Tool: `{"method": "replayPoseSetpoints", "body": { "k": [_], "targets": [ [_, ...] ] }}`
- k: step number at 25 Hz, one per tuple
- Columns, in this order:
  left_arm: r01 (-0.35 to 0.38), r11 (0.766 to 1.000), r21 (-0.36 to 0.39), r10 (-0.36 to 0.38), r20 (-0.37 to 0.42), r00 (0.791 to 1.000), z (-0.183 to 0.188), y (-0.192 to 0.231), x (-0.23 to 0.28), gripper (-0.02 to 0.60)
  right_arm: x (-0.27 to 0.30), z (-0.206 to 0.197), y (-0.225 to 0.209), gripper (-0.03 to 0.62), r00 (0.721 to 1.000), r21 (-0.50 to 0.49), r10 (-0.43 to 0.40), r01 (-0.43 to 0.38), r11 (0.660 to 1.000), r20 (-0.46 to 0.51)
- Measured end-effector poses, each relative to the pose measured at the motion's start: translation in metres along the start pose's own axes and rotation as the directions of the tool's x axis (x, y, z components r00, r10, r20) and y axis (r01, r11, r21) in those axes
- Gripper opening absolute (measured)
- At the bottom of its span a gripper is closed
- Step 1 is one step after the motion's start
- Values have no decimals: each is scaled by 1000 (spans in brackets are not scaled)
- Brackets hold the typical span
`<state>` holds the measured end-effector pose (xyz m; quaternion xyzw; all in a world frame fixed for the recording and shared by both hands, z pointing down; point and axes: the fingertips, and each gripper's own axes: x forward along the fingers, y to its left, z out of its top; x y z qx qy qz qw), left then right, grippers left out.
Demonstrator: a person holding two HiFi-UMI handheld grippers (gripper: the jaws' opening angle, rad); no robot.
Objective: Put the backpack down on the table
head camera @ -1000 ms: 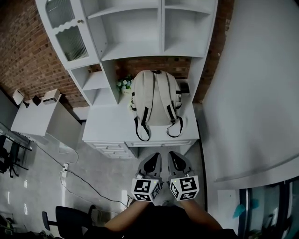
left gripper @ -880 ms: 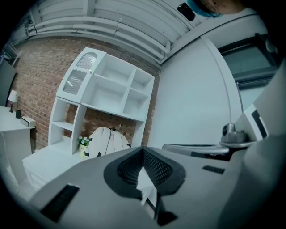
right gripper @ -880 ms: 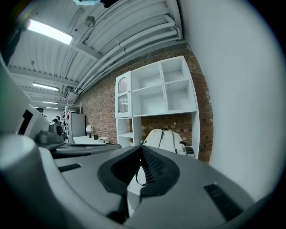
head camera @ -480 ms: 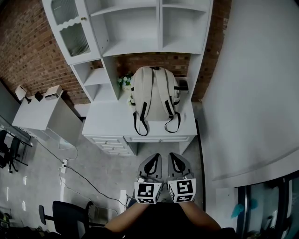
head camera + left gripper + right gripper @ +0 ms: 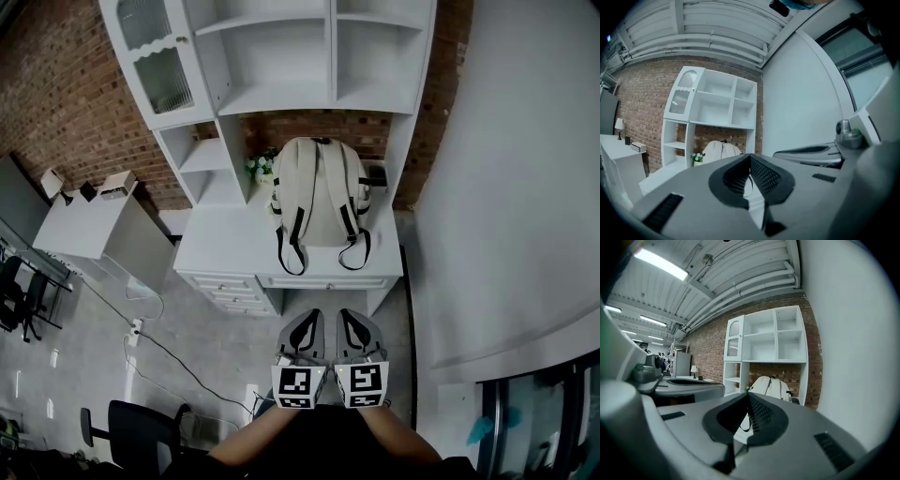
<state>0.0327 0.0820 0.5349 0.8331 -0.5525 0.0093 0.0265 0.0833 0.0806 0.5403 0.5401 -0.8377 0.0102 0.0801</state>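
A cream backpack (image 5: 320, 192) with dark-trimmed straps stands upright on the white desk (image 5: 225, 248), leaning against the brick back wall, straps facing me and hanging over the desk's front edge. It also shows far off in the left gripper view as the backpack (image 5: 722, 149) and in the right gripper view as the backpack (image 5: 772, 387). My left gripper (image 5: 307, 328) and right gripper (image 5: 352, 328) are side by side close to my body, well short of the desk. Both are shut with nothing held.
A white shelf unit (image 5: 281, 66) rises above the desk, with a small plant (image 5: 256, 167) left of the backpack and a dark object (image 5: 375, 174) on its right. A white wall (image 5: 506, 187) is at right. A low white table (image 5: 89, 216), cable and black chair (image 5: 141, 433) lie at left.
The two grippers have drawn a little closer together and rolled slightly. The view has shifted so the desk and backpack sit a bit further right; the backpack itself has not moved.
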Motion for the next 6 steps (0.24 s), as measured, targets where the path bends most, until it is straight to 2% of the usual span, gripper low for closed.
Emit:
{"method": "replayPoseSetpoints", "body": {
  "k": [6],
  "targets": [
    [-2, 1000, 19, 2, -16, 1000, -5, 1, 0, 17, 4, -8, 1, 18, 1000, 6, 6, -6, 1000, -17]
  ]
}}
